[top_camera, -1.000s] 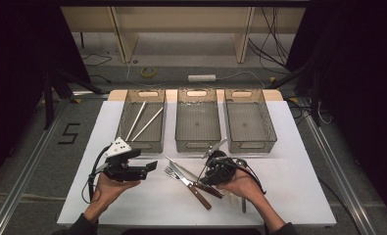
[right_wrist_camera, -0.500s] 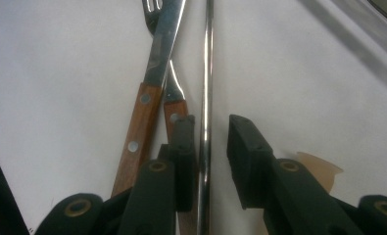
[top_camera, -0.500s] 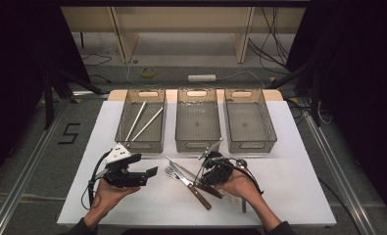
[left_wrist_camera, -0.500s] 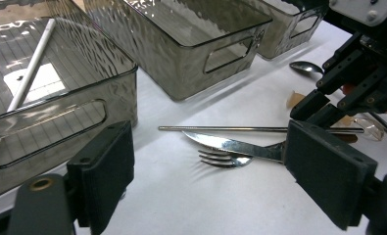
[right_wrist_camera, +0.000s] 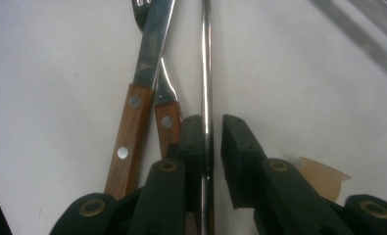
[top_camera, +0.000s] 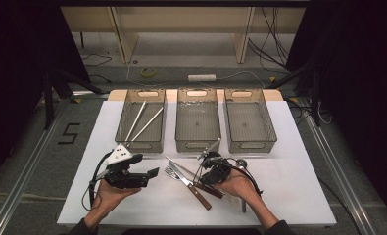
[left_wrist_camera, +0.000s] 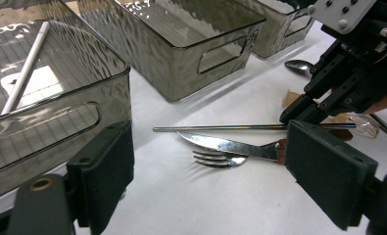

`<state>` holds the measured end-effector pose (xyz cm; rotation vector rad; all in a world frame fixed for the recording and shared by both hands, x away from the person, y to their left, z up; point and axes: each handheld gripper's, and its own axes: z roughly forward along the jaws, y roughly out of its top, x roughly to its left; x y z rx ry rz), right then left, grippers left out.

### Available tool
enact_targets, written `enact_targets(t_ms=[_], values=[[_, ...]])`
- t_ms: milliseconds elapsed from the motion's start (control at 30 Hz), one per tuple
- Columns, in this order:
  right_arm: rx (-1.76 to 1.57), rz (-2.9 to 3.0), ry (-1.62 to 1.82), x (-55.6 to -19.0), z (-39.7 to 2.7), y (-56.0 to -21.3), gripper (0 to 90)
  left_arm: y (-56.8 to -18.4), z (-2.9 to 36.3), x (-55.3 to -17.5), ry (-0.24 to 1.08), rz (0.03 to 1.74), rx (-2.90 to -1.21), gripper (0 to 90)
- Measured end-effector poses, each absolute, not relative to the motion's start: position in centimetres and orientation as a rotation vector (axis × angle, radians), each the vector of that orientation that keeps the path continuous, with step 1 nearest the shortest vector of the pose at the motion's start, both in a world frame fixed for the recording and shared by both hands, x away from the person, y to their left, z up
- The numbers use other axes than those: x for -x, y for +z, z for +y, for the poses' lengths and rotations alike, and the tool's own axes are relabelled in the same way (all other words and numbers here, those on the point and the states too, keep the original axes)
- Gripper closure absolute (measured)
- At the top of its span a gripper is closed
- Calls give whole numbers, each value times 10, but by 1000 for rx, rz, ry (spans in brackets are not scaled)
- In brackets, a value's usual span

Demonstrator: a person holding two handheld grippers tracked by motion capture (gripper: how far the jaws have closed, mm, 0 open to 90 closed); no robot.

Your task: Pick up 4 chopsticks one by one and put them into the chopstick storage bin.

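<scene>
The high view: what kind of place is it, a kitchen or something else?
Probably a recording lab, not a kitchen: a white table set between black curtains, loose cables on the floor, and three plastic bins lined up for sorting cutlery.

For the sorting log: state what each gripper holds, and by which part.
The right gripper has been closing around the metal chopstick near one end, a gap still showing. The left gripper holds nothing.

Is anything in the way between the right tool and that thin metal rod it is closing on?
Nothing visible: the thin metal rod already lies between the right tool's jaws, which have just been closing. The wooden-handled knife and wooden-handled fork lie close beside its left jaw, outside the gap.
</scene>
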<state>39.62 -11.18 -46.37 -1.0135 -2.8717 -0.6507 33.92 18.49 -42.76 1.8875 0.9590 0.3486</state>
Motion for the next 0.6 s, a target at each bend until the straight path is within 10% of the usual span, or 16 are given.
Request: enact_targets(t_ms=[600], values=[[1048,-2893,-656,-393,-111,-458,856,-428,184,-339,356,952,-1897,186]])
